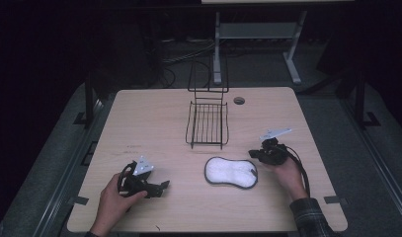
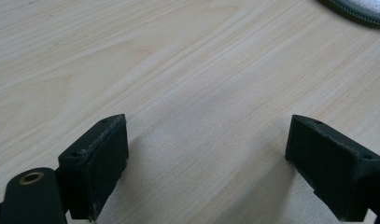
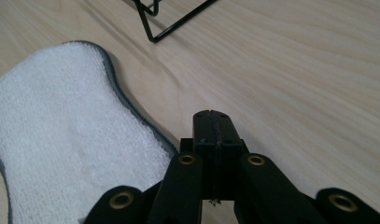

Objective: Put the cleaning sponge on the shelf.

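On a pale wooden table (image 1: 154, 113), a white peanut-shaped scrubbing pad with a dark grey rim (image 1: 231, 172) lies flat, just in front of a black wire rack (image 1: 207, 123) that stands near the table's middle. Everything else is placed from this pad.

Just right of the pad, a person's right hand holds the right gripper (image 1: 254, 154) low over the wood, its tips beside the pad's right end. In the right gripper view, the gripper (image 3: 212, 117) has its two black jaws pressed together with nothing between them, hovering at the pad's (image 3: 61, 140) grey edge, apparently not touching it.

Well to the left of the pad, the left gripper (image 1: 163, 186) rests in the person's left hand, pointing towards it. Its own view shows the left gripper (image 2: 206, 140) with jaws spread wide over bare wood, the pad's rim (image 2: 360, 11) far off in the upper right corner.

The step in hand looks like picking up the pad. To do it well, the right jaws would need to part first, then one jaw should slide under the thin rim while the other comes down on the towelling, pinching near the end so the soft pad does not fold or slip
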A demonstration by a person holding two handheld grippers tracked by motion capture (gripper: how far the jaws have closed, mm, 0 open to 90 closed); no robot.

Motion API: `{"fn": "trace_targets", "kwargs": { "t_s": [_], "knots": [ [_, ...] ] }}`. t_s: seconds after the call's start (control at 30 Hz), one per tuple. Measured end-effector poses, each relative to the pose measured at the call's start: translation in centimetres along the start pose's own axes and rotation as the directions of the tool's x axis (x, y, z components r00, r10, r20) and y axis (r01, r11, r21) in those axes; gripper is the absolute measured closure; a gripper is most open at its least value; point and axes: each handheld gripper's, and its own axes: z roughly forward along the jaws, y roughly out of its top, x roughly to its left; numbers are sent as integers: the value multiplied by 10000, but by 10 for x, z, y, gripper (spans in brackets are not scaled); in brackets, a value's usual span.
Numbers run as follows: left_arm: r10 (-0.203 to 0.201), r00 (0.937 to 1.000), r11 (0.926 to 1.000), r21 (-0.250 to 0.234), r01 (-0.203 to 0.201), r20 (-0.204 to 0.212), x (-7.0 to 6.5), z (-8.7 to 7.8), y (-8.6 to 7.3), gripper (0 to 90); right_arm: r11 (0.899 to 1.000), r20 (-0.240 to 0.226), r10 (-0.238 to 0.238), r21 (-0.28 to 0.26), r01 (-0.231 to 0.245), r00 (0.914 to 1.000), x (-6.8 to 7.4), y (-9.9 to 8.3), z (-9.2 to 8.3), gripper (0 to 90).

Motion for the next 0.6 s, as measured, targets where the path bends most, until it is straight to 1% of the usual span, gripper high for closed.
{"fn": "trace_targets", "kwargs": {
  "t_s": [0.1,0.33,0.43,0.53,0.6],
  "knots": [
    [4,10000,10000,5,-4,-1,0,0,0,124,9999,-21,-151,42,151,9999,0,-2,-1,898],
    [14,10000,10000,13,-14,-4,0,0,0,124,9994,-145,-227,260,231,9996,-1,-7,3,898],
    [10,10000,10000,11,-10,-4,0,0,0,125,9989,-318,-353,305,363,9989,1,-8,3,898],
    [8,10000,10000,6,-8,-2,0,0,0,124,9986,-315,-432,301,441,9986,3,-9,2,898],
    [5,10000,10000,3,-5,-1,0,0,0,125,9977,-389,-573,343,586,9976,7,-9,2,898]
  ]
}}
